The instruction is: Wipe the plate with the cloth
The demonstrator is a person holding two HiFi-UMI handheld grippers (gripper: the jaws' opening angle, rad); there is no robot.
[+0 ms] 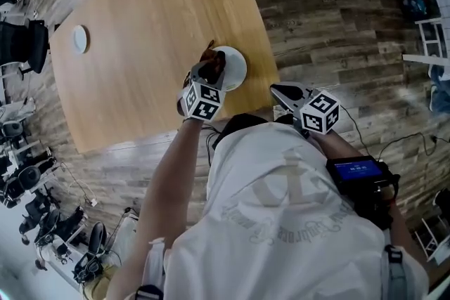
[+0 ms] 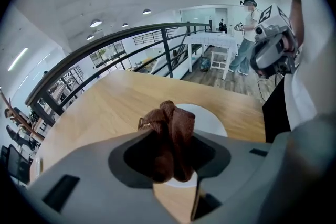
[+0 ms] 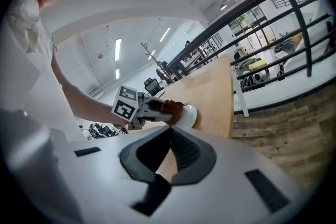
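A white plate (image 1: 233,68) lies near the right edge of the wooden table (image 1: 140,46). My left gripper (image 1: 211,71) is shut on a bunched brown cloth (image 1: 209,67), which hangs over the plate's left part. In the left gripper view the cloth (image 2: 170,136) fills the gap between the jaws, with the plate (image 2: 210,119) just behind and below it. My right gripper (image 1: 276,89) is shut on nothing and sits off the table's edge, right of the plate. The right gripper view looks at the cloth (image 3: 171,108) and plate (image 3: 189,115) from beside them.
A small white disc (image 1: 79,38) lies far left on the table. Wooden flooring (image 1: 337,38) runs along the table's right. A black railing (image 2: 157,39) stands beyond the table. Another person (image 2: 245,34) is far off by a white table.
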